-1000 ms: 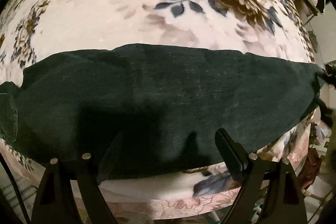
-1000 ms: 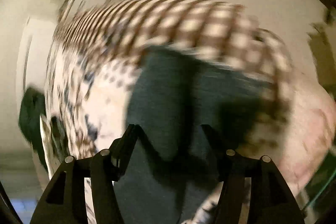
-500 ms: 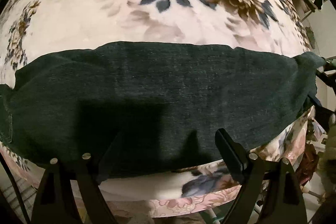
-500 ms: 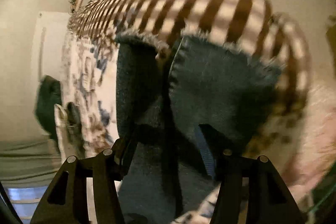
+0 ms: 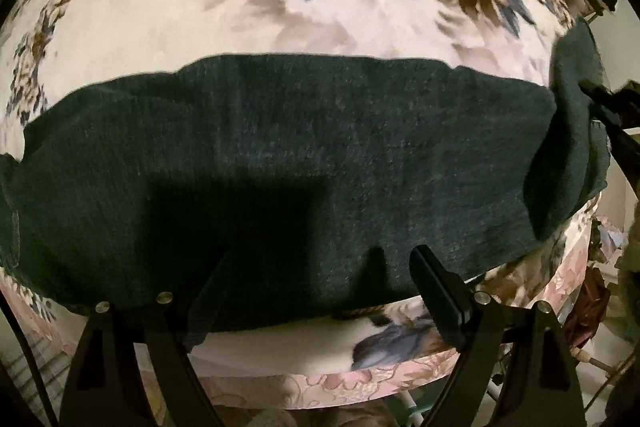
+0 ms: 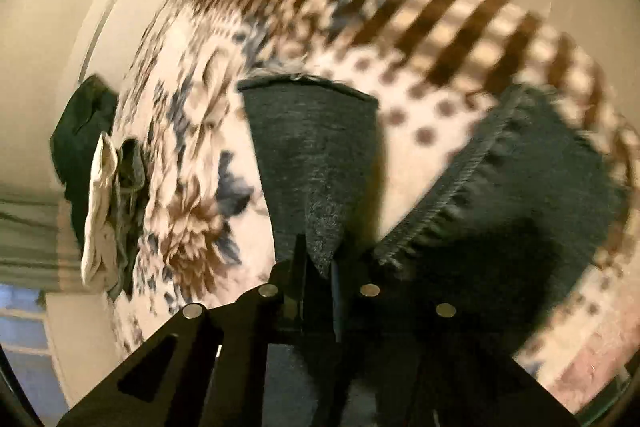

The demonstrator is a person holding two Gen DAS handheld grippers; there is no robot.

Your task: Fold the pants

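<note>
Right wrist view: blurred, right tongs (image 6: 316, 283) pinch pants (image 6: 316, 155).

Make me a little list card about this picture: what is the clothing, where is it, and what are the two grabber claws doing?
clothing: dark pants, spread flat in a long band
lying on: flowery blanket on a bed
left gripper: open, above the near edge of the pants, gripping nothing
right gripper: jaws have just closed, pinching a fold of the pants cloth
lifted part: the pants end at the right side of the left wrist view is raised and curled over
other clothes: a pile at the far side of the bed, too blurred to name
</note>
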